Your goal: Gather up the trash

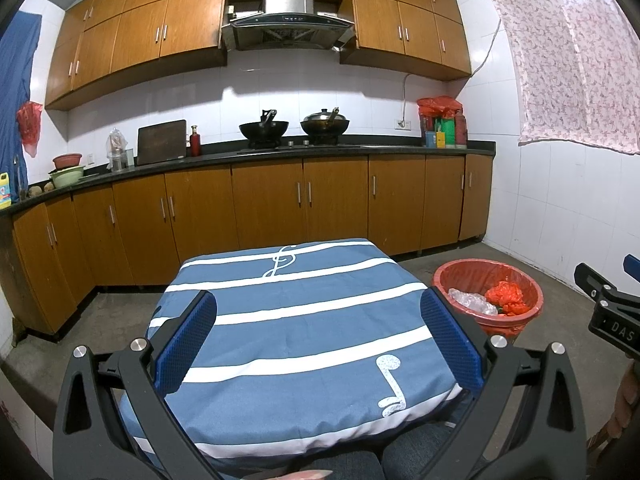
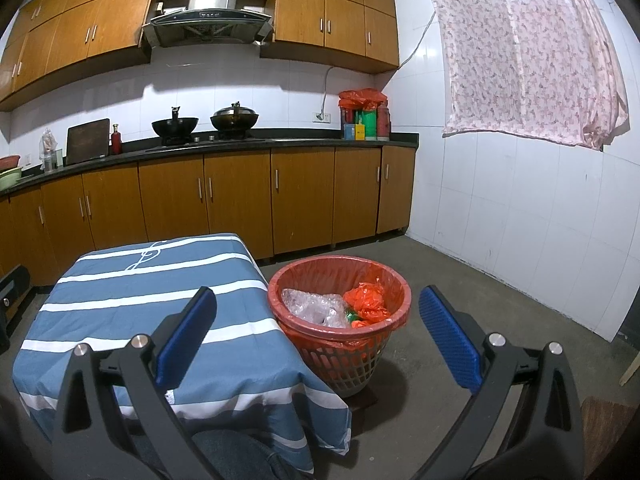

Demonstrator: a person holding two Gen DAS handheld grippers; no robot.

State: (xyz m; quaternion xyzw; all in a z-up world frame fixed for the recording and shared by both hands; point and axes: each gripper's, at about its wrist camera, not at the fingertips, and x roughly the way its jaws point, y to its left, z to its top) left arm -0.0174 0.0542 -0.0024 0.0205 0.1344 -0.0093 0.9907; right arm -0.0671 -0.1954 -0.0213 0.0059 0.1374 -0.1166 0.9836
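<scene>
With both hand-held grippers, left (image 1: 318, 334) and right (image 2: 316, 334), wide open and empty, crowding the basket (image 2: 394, 280) risks tipping out bagged trash (image 2: 366, 300).

white tiled walls (image 2: 520, 208) meet a grey concrete floor (image 2: 460, 280). brown wooden base cabinets (image 1: 264, 200) carry a black stone countertop (image 1: 360, 149); matching wooden wall cabinets (image 1: 140, 40) flank a steel range hood (image 1: 288, 20). a pink patterned curtain (image 2: 528, 52) hangs on the right wall.
</scene>
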